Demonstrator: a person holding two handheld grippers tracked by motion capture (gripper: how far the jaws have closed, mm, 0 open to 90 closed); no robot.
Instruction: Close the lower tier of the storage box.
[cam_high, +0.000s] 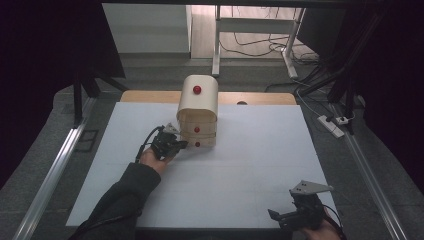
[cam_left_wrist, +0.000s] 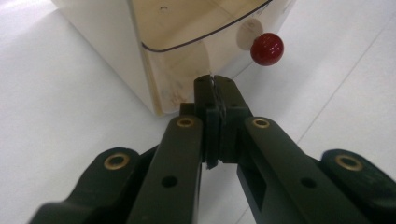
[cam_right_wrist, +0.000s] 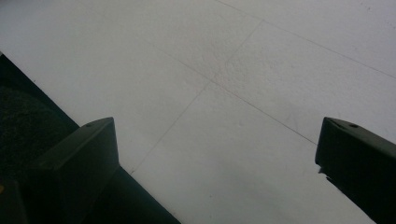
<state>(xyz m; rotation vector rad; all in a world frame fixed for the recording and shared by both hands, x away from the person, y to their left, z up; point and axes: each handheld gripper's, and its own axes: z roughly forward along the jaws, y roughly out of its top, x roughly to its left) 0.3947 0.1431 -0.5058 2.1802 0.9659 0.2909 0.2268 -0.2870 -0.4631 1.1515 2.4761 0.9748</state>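
Near the table's (cam_high: 250, 165) far edge stands the little wooden drawer box (cam_high: 197, 111), tall and upright, red knobs facing us. Left gripper (cam_left_wrist: 215, 84) sits closed and empty at its lower left corner. Right gripper (cam_right_wrist: 215, 149) is wide open, holding nothing, well away from it.

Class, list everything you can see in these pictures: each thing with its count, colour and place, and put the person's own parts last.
Small drawer cabinet: one, pale wood, far middle of the table.
Round knobs: three, red, down the cabinet's front.
Table top: one, white, wooden edge at the far side.
Power strip: one, white, floor at right.
Cables: several, dark, floor beyond the table.
Left claw: one, black, jaws shut, at the cabinet's lower corner.
Right claw: one, black, jaws open, near right edge of the table.
Sleeve: one, dark, lower left.
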